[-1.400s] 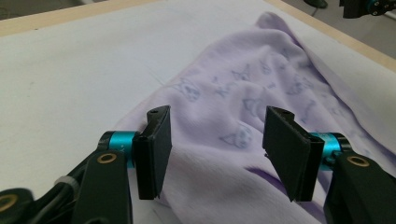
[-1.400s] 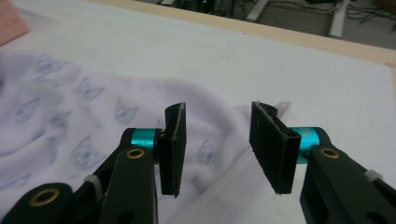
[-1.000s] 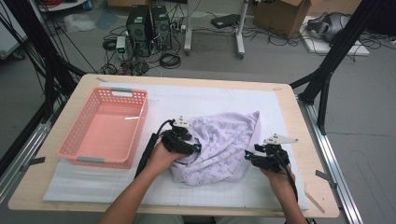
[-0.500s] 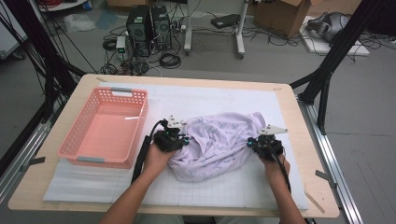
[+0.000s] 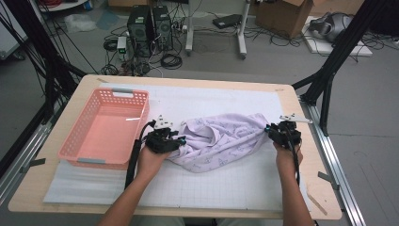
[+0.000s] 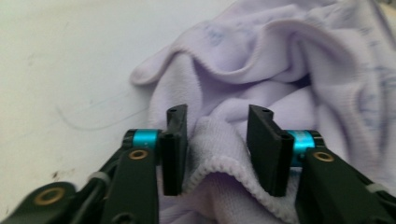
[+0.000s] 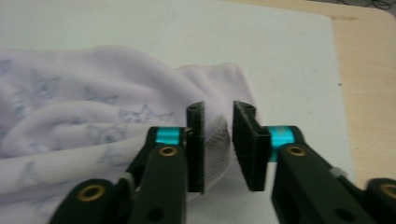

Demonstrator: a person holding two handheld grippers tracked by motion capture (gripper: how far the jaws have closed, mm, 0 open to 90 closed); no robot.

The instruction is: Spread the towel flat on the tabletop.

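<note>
A pale lilac cloth (image 5: 221, 141) with a faint butterfly print lies crumpled and stretched across the white mat (image 5: 226, 188). My left gripper (image 5: 181, 141) is at the cloth's left end, shut on a thick fold of its hemmed edge (image 6: 219, 163); my left gripper (image 6: 217, 114) shows the hem bulging between the jaws. My right gripper (image 5: 269, 129) holds the cloth's right end. My right gripper (image 7: 218, 109) has its jaws close together, pinching a thin corner of the cloth (image 7: 93, 93) just above the mat.
A pink plastic basket (image 5: 101, 162), with nothing in it, stands on the left of the table, right beside my left hand. The wooden table edge (image 5: 310, 141) runs just right of my right gripper. Black frame posts stand off both sides.
Both hands have moved apart and away from me, the right one farther right. The cloth has been pulled from a bunched heap into a wider, flatter spread between the two grippers.
</note>
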